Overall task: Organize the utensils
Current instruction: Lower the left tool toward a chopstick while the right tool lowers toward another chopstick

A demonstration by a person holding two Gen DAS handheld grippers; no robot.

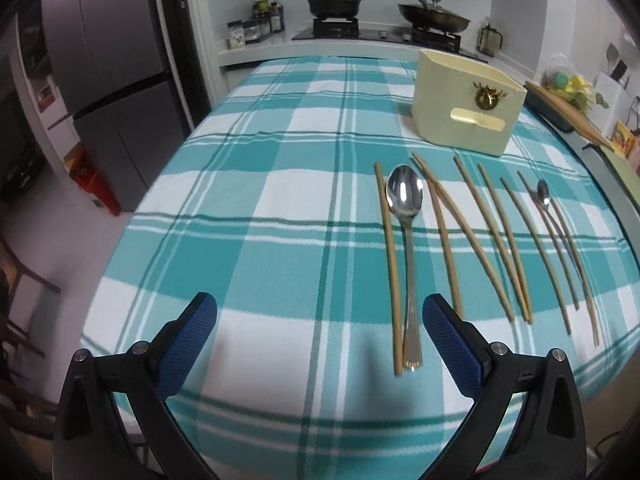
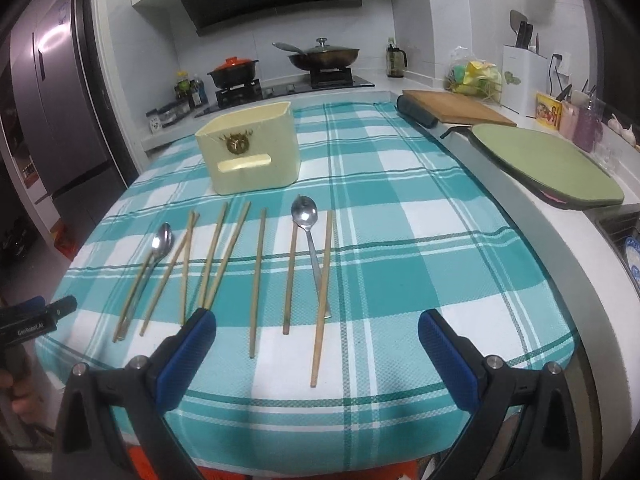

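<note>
Several wooden chopsticks [image 1: 476,236] lie in a loose row on the teal checked tablecloth [image 1: 260,184], in front of a cream utensil holder [image 1: 460,100]. A large steel spoon [image 1: 405,196] rests between the two leftmost sticks, and a thin spoon [image 1: 543,196] lies among the rightmost ones. My left gripper [image 1: 320,312] is open and empty, hovering just left of the large spoon's handle. My right gripper [image 2: 318,324] is also open and empty, above the near ends of the chopsticks [image 2: 256,280] and the thin spoon [image 2: 304,210]. The holder [image 2: 248,148] stands behind them.
A wooden cutting board [image 2: 456,110] and a green board [image 2: 548,164] sit on the counter to the right, with a sink [image 2: 624,232] at the edge. A stove with pots [image 2: 320,60] is behind the table, and a fridge [image 1: 104,80] stands to the left. The left gripper's body [image 2: 40,316] shows at the table's left corner.
</note>
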